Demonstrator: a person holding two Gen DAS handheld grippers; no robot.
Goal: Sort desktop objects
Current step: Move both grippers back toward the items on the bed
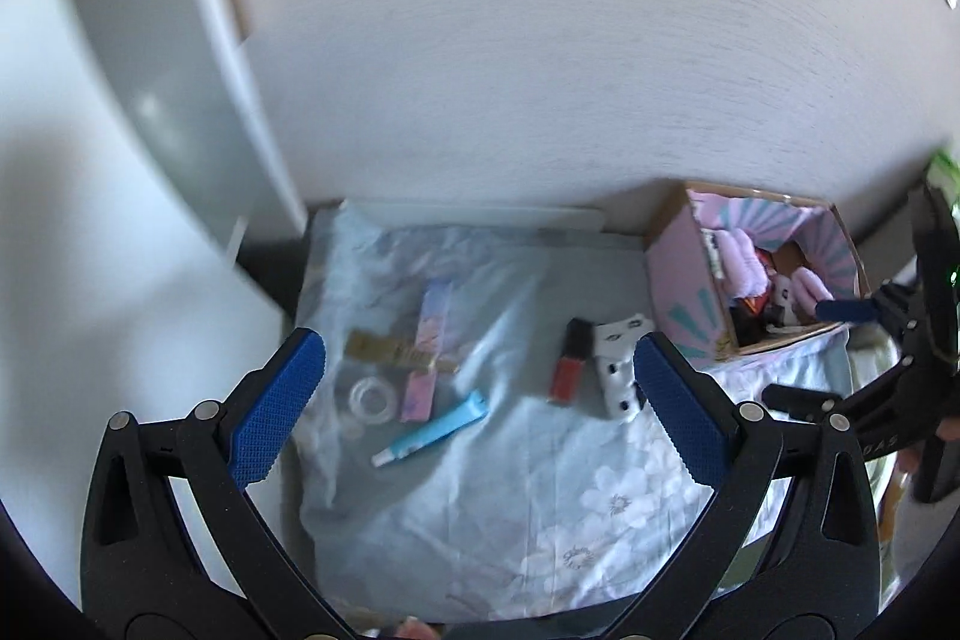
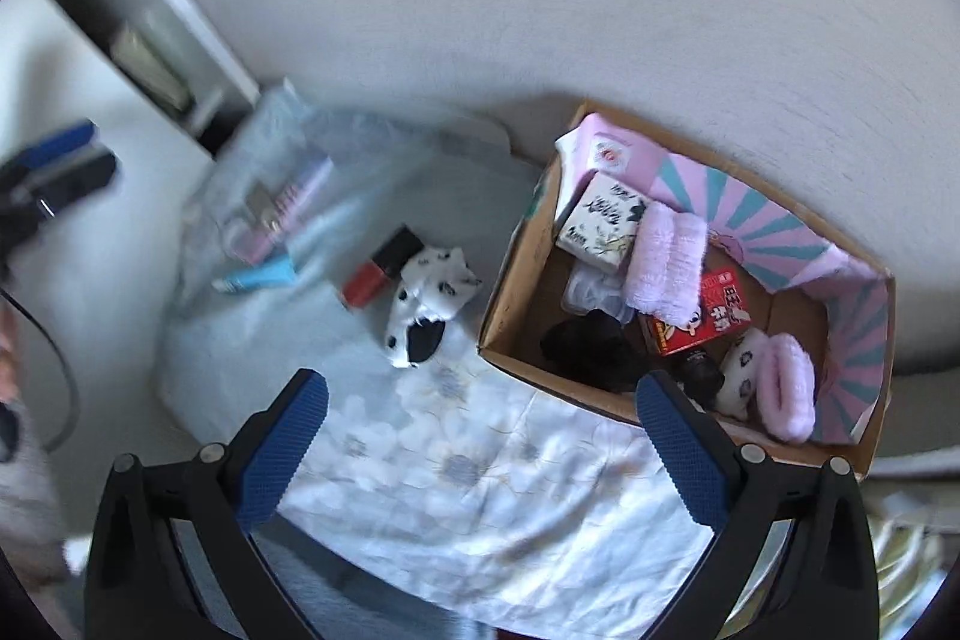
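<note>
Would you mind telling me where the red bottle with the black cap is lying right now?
The red bottle lies on the floral cloth, mid-frame in both wrist views, right beside the spotted sock and left of the cardboard box.
</note>
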